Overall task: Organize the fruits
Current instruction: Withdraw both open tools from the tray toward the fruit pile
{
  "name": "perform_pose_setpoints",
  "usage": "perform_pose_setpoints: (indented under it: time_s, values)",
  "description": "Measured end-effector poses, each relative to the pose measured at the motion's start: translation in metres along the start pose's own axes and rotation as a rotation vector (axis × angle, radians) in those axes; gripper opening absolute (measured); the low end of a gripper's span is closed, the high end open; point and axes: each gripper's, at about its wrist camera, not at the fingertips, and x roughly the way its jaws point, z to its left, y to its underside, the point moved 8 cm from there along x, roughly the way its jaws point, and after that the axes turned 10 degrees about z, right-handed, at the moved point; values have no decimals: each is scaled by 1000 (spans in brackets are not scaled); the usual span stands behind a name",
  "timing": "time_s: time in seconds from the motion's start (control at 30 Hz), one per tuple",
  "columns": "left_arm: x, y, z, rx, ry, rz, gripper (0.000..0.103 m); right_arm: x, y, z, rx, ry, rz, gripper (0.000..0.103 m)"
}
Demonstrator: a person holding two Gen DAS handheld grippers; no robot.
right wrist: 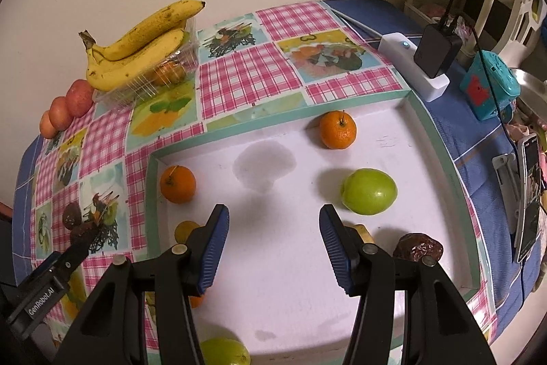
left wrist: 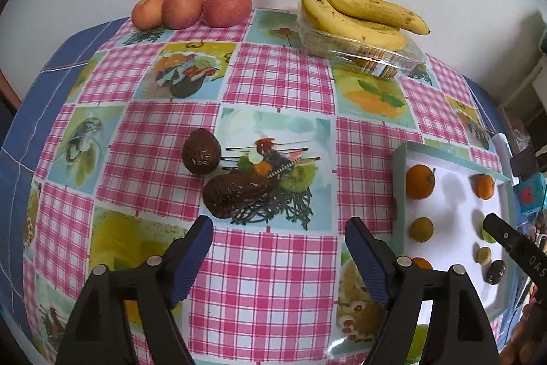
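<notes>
Left gripper (left wrist: 278, 236): jaws apart, nothing between them, held over the checked cloth of the tabletop (left wrist: 273, 279). Just beyond the fingertips lie two dark brown avocados (left wrist: 232, 194), one behind the other, close together.

Right gripper (right wrist: 273, 224): jaws apart, empty, held over the white floor of a teal-rimmed tray (right wrist: 273, 129). In the tray, near to far: a green fruit (right wrist: 224, 353) at the bottom edge, a wrinkled dark brown fruit (right wrist: 418, 247) beside the right finger, a green apple (right wrist: 369, 192), a mandarin (right wrist: 177, 184) at the left wall, another mandarin (right wrist: 337, 129) near the far wall. Small yellowish fruits are partly hidden behind the fingers.

Right wrist view only: a white power strip (right wrist: 413, 64) carrying a black adapter, a teal box (right wrist: 489, 88), and a phone on a stand (right wrist: 528, 197) at the right edge. The left gripper's side reads "GenRobot.AI".

Left wrist view only: letters "DAS" on the right gripper's finger, remainder cut off.

Far side, both views: bananas (left wrist: 362, 12) resting atop a clear plastic clamshell (left wrist: 359, 52) holding orange fruit; three red apples (left wrist: 191, 7) in a row against the wall.
</notes>
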Motion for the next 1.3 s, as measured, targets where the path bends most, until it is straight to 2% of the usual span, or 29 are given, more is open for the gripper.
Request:
perform_pose_setpoints:
  time_s: [0.13, 0.2, 0.23, 0.4, 0.43, 0.67, 0.93, 1.3]
  values:
    - [3, 0, 4, -3, -16, 5, 88, 4, 1, 0, -6, 11, 15, 58]
    - [2, -1, 4, -6, -11, -4, 103, 4, 2, 1, -13, 14, 13, 70]
    - [1, -1, 3, -7, -2, -16, 103, 5, 2, 2, -16, 16, 11, 77]
    - [-1, -3, 5, -13, -14, -31, 103, 5, 1, 3, -39, 36, -10, 89]
    - [-1, -3, 7, -18, -22, -29, 103, 5, 1, 3, -42, 40, -16, 94]
    - [-2, -5, 20, -50, -36, -37, 103, 2, 0, 5, -57, 52, -43, 94]
    - [-7, -8, 28, -45, -14, -38, 103, 3, 1, 14, -70, 31, -38, 94]
    - [-22, -16, 64, -46, -80, -77, 103, 4, 7, 38, -115, 19, -27, 94]
